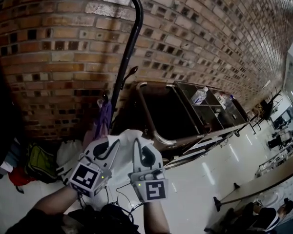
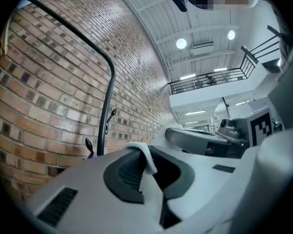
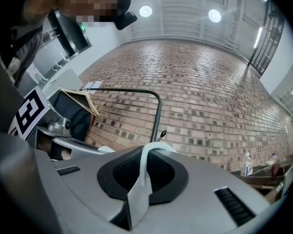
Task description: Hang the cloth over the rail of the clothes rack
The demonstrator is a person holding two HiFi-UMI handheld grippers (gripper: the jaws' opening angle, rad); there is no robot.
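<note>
The white cloth hangs bunched between my two grippers, low in the head view. My left gripper is shut on one edge of it; in the left gripper view a white fold of the cloth sticks out of the closed jaws. My right gripper is shut on the other edge, and the cloth shows as a thin white strip pinched between its pads. The black rail of the clothes rack curves over above and ahead of both grippers, in front of the brick wall. The rail also shows in the right gripper view.
Dark garments and a wooden hanger hang at the rack's left end. A green bag and a purple item sit at the wall's foot. A metal cart with a water bottle stands to the right.
</note>
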